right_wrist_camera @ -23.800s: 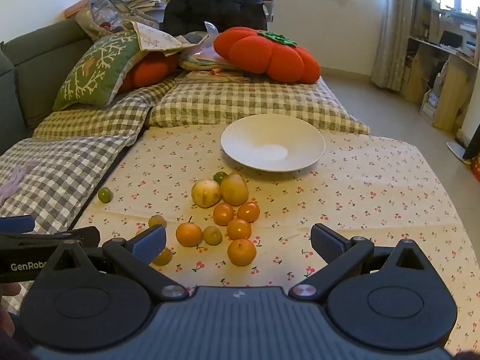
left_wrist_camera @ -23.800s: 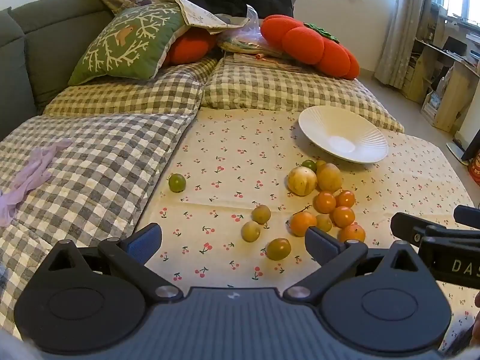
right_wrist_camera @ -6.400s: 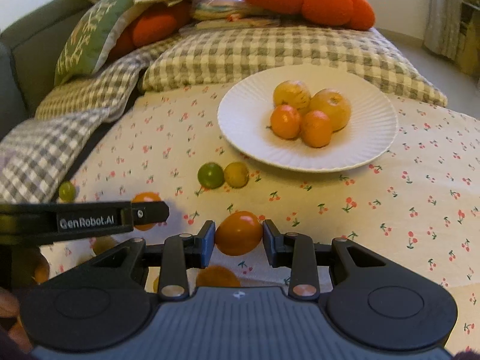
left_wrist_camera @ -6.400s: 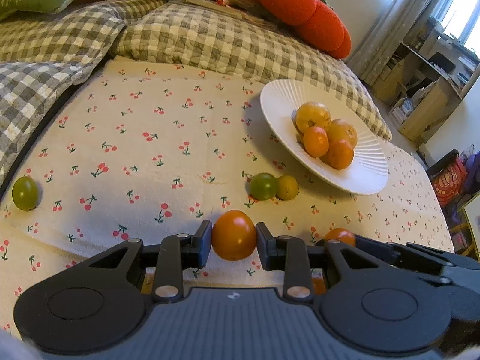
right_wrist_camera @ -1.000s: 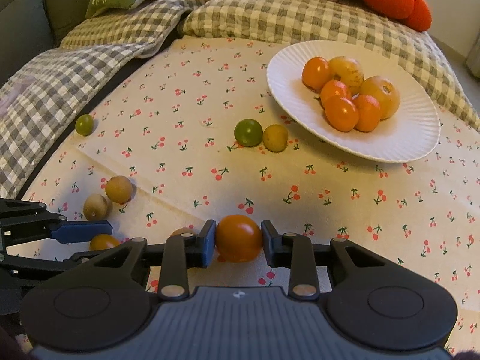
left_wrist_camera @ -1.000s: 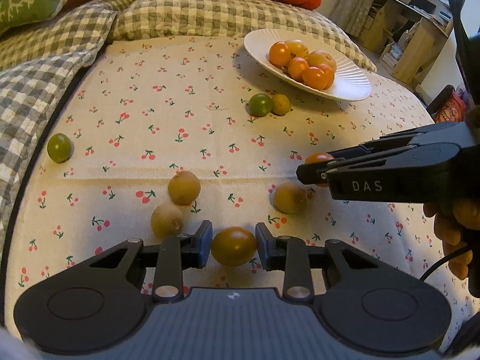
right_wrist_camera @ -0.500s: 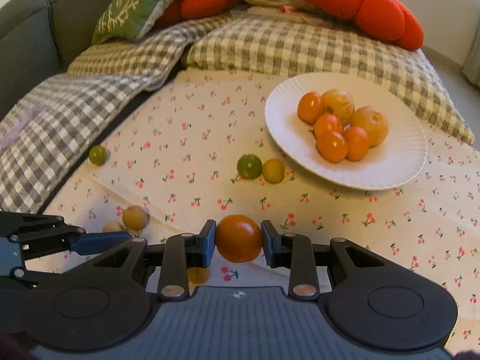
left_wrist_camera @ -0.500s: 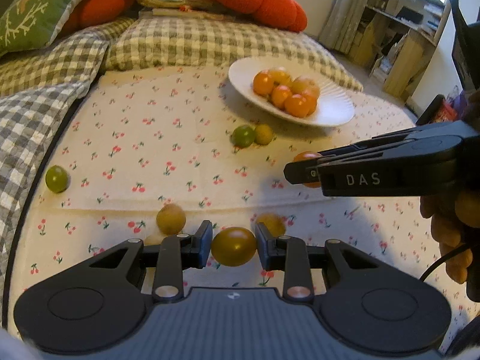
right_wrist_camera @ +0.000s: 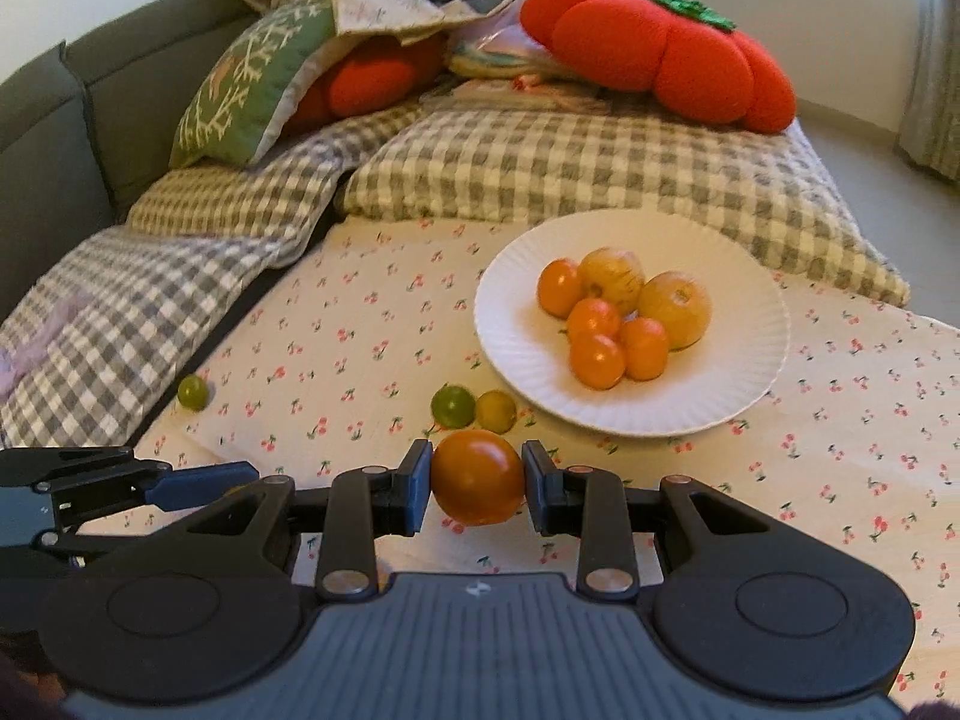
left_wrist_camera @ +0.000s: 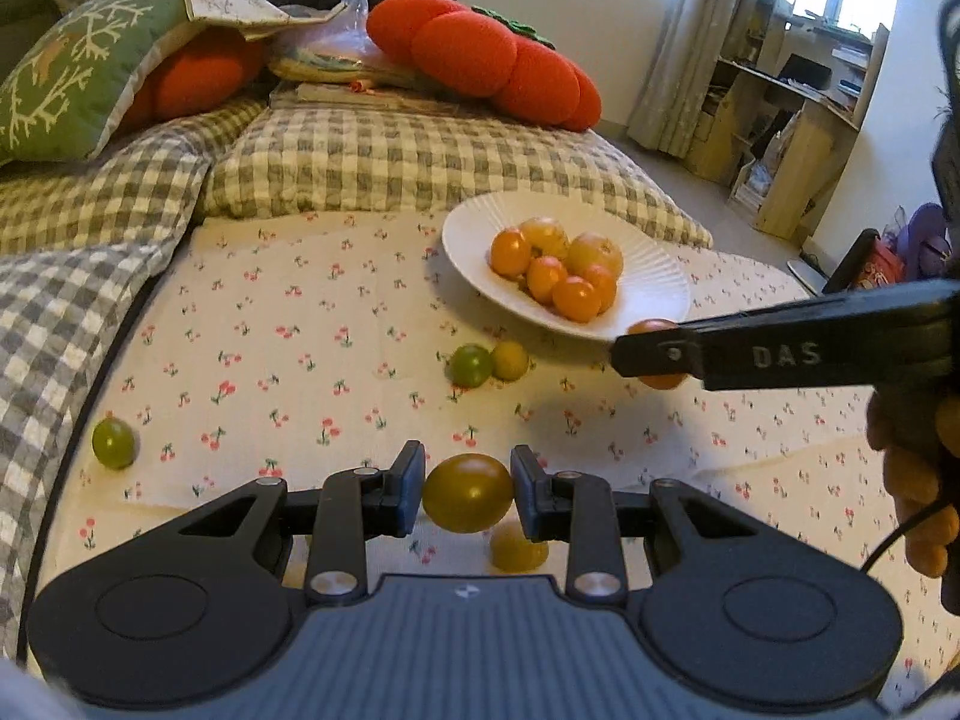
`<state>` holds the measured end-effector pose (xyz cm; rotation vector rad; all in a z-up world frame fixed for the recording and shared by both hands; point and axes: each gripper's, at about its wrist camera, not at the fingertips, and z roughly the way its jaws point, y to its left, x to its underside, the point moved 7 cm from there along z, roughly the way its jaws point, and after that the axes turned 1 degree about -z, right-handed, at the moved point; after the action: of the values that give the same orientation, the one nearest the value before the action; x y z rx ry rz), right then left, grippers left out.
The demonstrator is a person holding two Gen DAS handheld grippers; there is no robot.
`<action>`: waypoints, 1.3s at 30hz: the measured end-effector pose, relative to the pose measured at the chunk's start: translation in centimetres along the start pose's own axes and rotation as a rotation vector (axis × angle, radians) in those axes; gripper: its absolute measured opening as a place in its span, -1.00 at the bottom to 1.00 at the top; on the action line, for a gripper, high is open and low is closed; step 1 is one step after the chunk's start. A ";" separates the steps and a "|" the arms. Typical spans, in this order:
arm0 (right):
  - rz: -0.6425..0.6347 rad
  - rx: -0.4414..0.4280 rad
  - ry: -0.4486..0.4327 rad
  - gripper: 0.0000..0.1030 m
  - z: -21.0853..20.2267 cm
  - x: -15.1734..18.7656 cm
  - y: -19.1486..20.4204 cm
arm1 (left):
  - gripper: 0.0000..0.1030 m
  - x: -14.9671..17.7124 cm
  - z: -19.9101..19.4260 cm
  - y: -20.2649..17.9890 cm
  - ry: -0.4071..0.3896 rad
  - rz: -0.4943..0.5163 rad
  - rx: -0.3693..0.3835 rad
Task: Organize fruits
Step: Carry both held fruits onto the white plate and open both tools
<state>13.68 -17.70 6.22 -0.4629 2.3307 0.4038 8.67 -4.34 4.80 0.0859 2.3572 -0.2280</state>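
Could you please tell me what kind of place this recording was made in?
Most likely a home living room: a grey sofa piled with cushions, curtains at a window, and a wooden desk with clutter.

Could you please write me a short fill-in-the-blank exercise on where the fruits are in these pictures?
1. The round white ribbed plate holds ____ fruits.
2. The left gripper is shut on an olive-yellow round fruit, and the right gripper is shut on a fruit coloured ____.
3. Beside the plate, on the cherry-print cloth, a small yellow fruit touches a fruit coloured ____.

Missing words: six; orange; green
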 end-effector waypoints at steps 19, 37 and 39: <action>0.249 0.084 -0.082 -0.44 -0.4 -2.2 -9.3 | -0.56 -7.3 6.0 -3.5 -0.049 0.063 0.057; 0.364 0.083 -0.133 -0.44 4.1 -1.8 -11.3 | -0.56 -9.1 12.0 -2.1 -0.058 0.027 0.113; 0.370 0.084 -0.134 -0.43 4.3 -1.8 -11.4 | -0.56 -8.9 12.3 -2.2 -0.053 0.039 0.111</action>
<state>22.42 -25.61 2.75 0.0395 2.2897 0.4919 23.21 -8.82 2.73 0.1769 2.2876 -0.3387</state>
